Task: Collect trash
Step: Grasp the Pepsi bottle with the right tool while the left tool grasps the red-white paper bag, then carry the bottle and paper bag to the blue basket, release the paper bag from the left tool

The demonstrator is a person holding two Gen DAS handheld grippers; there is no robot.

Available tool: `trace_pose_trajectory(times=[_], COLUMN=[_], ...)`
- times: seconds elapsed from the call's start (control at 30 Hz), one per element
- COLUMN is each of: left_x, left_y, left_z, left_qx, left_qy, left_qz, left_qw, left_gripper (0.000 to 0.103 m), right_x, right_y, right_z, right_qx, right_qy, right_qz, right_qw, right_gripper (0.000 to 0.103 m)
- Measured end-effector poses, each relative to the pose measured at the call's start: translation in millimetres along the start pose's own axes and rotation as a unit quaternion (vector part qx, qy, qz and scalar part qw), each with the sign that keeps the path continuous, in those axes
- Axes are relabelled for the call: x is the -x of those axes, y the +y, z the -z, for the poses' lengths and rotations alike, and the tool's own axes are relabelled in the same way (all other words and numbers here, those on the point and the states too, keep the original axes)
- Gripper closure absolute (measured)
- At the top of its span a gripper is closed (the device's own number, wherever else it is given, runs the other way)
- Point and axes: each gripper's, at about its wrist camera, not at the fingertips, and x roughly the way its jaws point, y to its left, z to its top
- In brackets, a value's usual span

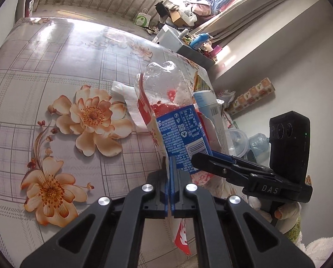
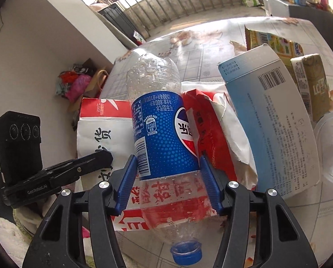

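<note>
My right gripper (image 2: 167, 174) is shut on an empty Pepsi bottle (image 2: 159, 120), blue cap toward the camera, held over the mouth of a red-and-white paper bag (image 2: 94, 134). My left gripper (image 1: 169, 167) is shut on the edge of that paper bag (image 1: 147, 111), holding it upright on the floral tablecloth (image 1: 54, 67). The bottle (image 1: 179, 131) shows in the left wrist view just behind the bag edge, with the right gripper's finger (image 1: 213, 163) beside it.
A light blue carton (image 2: 269, 116) stands right of the bag, with an olive drink carton (image 2: 314, 89) and a yellow-green box (image 2: 276, 42) behind it. A clear plastic lid (image 2: 331, 147) lies at far right. A crumpled tissue (image 1: 128, 98) lies on the table.
</note>
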Motion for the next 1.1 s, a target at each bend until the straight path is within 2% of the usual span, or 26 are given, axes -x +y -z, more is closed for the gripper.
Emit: trace_pose_trajectory(times=[0.2, 0.63, 0.77, 1.1], left_x=[14.0, 42.1, 51.2, 74.1], left_y=[-17.2, -21.7, -22.9, -49.3], left_z=[-0.3, -1.2, -3.1, -16.3], left_qx=[-0.033, -0.046, -0.049, -0.081], left_qy=[-0.024, -0.058, -0.067, -0.095], left_qz=[-0.022, -0.035, -0.036, -0.024], left_qw=[0.9989, 0.9967, 0.9959, 0.9919], left_gripper=[0.103, 0.103, 0.103, 0.103], right_x=[26.3, 64.4, 75.3, 94.4], right_y=[-8.6, -29.9, -37.2, -30.5], right_z=[0.9, 4.8, 15.1, 14.6], right_qx=[-0.021, -0.062, -0.072, -0.079], right_qy=[-0.028, -0.078, -0.088, -0.126], right_qz=[-0.034, -0.072, -0.083, -0.111], right_qw=[0.999, 0.992, 0.990, 0.983], right_gripper=[0.050, 0.050, 0.050, 0.050])
